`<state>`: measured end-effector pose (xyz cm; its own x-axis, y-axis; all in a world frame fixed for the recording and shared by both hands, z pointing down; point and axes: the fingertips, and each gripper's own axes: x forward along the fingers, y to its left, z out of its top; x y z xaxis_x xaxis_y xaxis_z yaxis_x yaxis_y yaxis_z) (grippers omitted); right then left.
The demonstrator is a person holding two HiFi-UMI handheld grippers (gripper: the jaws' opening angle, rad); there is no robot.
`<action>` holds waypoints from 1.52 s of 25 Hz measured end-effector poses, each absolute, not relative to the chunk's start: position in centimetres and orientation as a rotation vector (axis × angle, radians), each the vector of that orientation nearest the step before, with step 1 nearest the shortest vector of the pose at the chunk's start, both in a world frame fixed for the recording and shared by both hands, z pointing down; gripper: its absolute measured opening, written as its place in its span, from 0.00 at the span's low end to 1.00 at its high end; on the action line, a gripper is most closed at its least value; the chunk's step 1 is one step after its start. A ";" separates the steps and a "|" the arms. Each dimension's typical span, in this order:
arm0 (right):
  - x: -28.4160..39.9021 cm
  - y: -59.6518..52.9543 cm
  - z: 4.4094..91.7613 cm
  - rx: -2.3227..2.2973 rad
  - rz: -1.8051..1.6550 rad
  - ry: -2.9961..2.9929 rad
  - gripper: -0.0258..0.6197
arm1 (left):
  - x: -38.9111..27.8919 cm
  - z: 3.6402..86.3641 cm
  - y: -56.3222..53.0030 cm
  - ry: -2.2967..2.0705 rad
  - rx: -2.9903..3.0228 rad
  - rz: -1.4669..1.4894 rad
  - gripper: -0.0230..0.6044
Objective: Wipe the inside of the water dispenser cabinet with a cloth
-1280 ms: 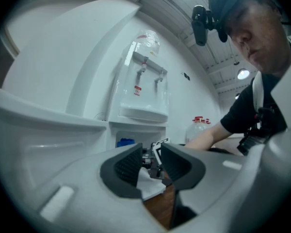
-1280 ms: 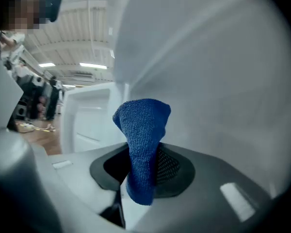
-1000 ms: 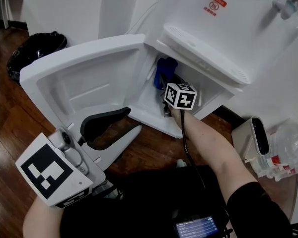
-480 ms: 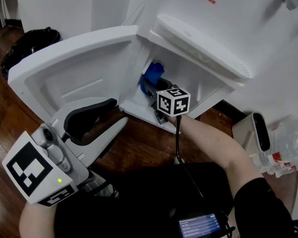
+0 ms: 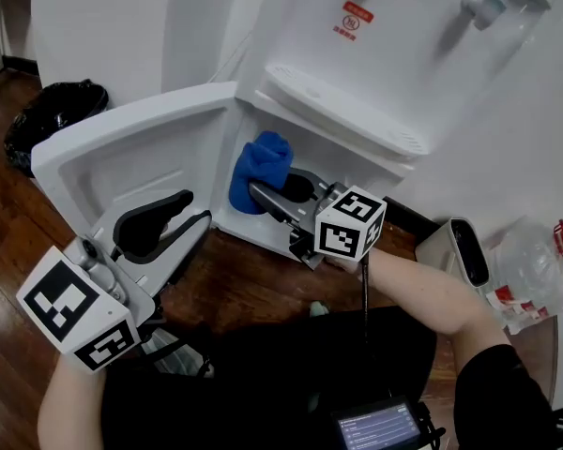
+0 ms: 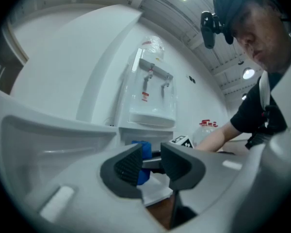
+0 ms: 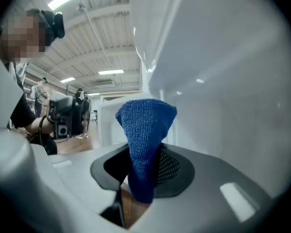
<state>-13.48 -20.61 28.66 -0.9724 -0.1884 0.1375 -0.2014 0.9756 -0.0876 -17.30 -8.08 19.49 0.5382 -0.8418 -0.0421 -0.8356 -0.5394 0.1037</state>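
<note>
Jaws, right: the right gripper [image 5: 259,193] is closed on the blue terry cloth [image 5: 261,162]. The cloth is pinched low, and its bunched top is left standing beyond the jaw tips in the right gripper view [image 7: 145,130].
Jaws, left: the left gripper [image 5: 195,210] has its jaws brought almost together with nothing pinched. Only a sliver of gap is seen in the left gripper view [image 6: 153,161].
Cloth location: it is held at the mouth of the white water dispenser cabinet [image 5: 247,225], high on the hinge side and just under the white drip tray [image 5: 342,111]. Contact with the wall cannot be told.
Why held so: the free bunch is kept ahead of the jaws, so fabric rather than plastic is judged to meet the wall. A near-level reach suits the low opening.
Left gripper placement: it is parked low in front of the white plastic cabinet door [image 5: 122,148], apart from the cloth. This is judged to keep it out of the wiping path.
Door: it is swung wide to the left, with its moulded inner face exposed.
Edges: the hinge line lies just beside the cloth, the cabinet's lower lip is under the right gripper, and the tray overhangs above.
Open room: the cavity is tight, and travel is judged mostly inward and down. The black-and-white marker cube [image 5: 350,223] could catch the lip.
Surroundings: a black plastic bag [image 5: 52,111] lies on the dark wooden floor [image 5: 253,279], well apart behind the door.
</note>
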 end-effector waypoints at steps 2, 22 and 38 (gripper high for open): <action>-14.6 -20.7 26.0 0.268 0.099 -3.036 0.21 | -17.2 19.6 -8.0 -1.469 2.696 -0.131 0.22; -16.1 -24.9 38.5 0.408 0.054 -2.897 0.21 | -15.1 19.7 -7.9 -1.371 2.751 -0.092 0.22; -6.8 -23.8 48.1 0.499 -0.042 -2.534 0.20 | -15.4 22.3 -8.2 -1.349 2.718 -0.010 0.22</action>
